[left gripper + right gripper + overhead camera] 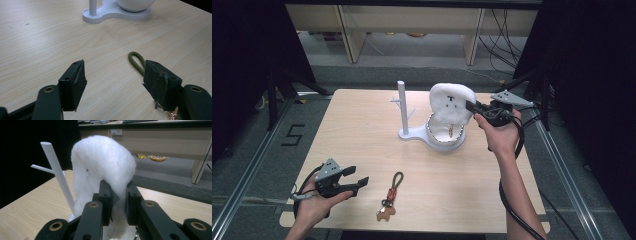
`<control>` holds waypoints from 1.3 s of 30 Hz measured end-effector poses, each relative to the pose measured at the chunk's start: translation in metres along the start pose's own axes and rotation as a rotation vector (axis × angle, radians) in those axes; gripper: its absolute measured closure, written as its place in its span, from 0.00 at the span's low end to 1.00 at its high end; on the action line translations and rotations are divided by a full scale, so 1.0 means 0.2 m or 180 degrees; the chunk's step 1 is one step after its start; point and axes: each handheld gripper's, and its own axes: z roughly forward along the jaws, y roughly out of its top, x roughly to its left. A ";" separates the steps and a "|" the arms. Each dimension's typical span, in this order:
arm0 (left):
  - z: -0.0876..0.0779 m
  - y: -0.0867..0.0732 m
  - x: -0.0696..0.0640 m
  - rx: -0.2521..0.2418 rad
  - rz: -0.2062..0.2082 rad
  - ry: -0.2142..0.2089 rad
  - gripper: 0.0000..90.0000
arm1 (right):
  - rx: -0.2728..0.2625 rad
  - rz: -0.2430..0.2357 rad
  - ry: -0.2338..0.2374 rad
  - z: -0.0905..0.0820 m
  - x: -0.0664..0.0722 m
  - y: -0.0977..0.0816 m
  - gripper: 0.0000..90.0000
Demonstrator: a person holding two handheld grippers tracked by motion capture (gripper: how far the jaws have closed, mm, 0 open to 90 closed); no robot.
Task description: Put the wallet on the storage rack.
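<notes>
Nearest the person, at about 7 o'clock on the wooden bench, the left gripper is resting low in the hand with its jaws spread wide and nothing between them. Just beside it, toward 6 o'clock, a keychain with an olive cord loop and a small brown animal charm is lying flat on the bench; in the left gripper view the cord loop is sitting close to one jaw without touching the pads.

Farther off, near 12 o'clock, a white stand with an upright post and a round dish is standing on the bench. The right gripper, coming in from 2 o'clock, is clenching a fluffy white plush pouch above the dish; small dark marks on the plush are too small to read. On the floor at 9 o'clock, a black "5" is marked.
</notes>
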 end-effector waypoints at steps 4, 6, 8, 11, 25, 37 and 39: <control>0.00 0.00 0.00 0.0017 -0.0011 -0.0002 0.37 | 0.0023 0.0050 -0.0030 0.03 -0.01 0.00 0.88; 0.00 0.00 0.00 0.0004 -0.0014 -0.0026 0.37 | 0.0008 0.0018 -0.0045 0.04 -0.03 -0.01 0.88; 0.00 -0.01 0.00 -0.0001 -0.0023 -0.0026 0.37 | 0.0013 0.0050 -0.0050 0.05 -0.03 -0.01 0.88; 0.00 -0.01 0.00 0.0003 -0.0031 -0.0013 0.37 | 0.0028 0.0073 -0.0068 0.07 -0.04 -0.02 0.88; 0.00 0.00 0.00 0.0037 -0.0034 0.0022 0.37 | 0.0168 0.0096 -0.0124 0.12 -0.08 -0.08 0.88; 0.00 -0.01 0.00 0.0038 -0.0036 0.0009 0.37 | 0.0346 0.0121 -0.0128 0.17 -0.10 -0.17 0.88; 0.00 -0.01 0.00 0.0039 -0.0028 0.0006 0.37 | 0.0376 0.0090 -0.0149 0.17 -0.10 -0.17 0.88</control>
